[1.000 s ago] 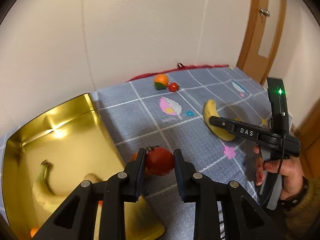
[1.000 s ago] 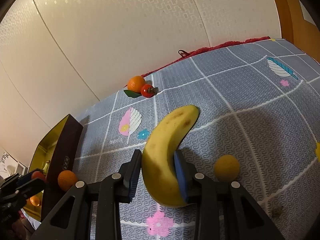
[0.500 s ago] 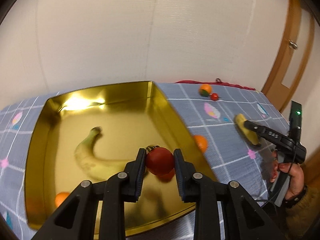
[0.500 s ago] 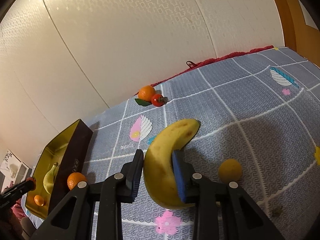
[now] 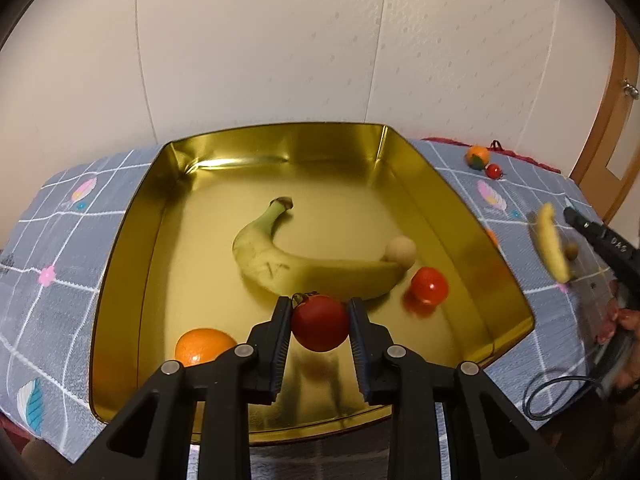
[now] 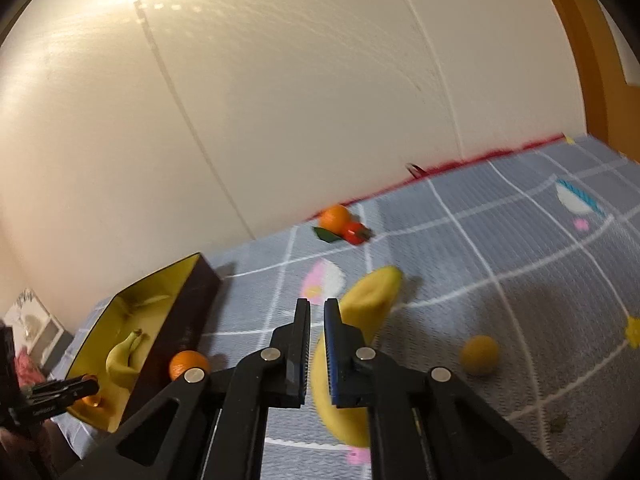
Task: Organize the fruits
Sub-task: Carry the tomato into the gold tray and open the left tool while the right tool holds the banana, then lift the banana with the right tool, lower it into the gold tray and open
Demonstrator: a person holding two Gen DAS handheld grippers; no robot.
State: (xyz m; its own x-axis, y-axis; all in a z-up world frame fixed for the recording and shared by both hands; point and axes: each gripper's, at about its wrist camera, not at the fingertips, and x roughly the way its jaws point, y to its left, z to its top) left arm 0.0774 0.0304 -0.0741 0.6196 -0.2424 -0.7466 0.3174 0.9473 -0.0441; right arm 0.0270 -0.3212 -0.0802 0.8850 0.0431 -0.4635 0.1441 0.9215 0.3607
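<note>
My left gripper [image 5: 319,303] is shut on a red tomato [image 5: 320,326] and hangs over the near part of the gold tray [image 5: 280,130]. Inside the tray lie a banana [image 5: 280,264], a beige ball [image 5: 401,252], a second tomato [image 5: 429,290] and an orange [image 5: 204,346]. My right gripper [image 6: 316,309] has its fingers pressed almost together with nothing between them. A blurred yellow banana [image 6: 372,300] sits just outside its right finger, over the grey checked cloth. From the left wrist, that banana [image 5: 551,246] appears beside the right gripper's tip.
On the cloth, an orange [image 6: 188,364] rests against the tray's dark outer wall [image 6: 188,320]. A yellow ball [image 6: 480,354] lies right of the banana. An orange with a leaf [image 6: 335,216] and a small tomato [image 6: 354,233] sit near the wall. A hand [image 5: 624,320] holds the right gripper.
My left gripper has carried the tomato from beside the tray to above its inside. The right gripper's fingers have come together and the banana is no longer between them.
</note>
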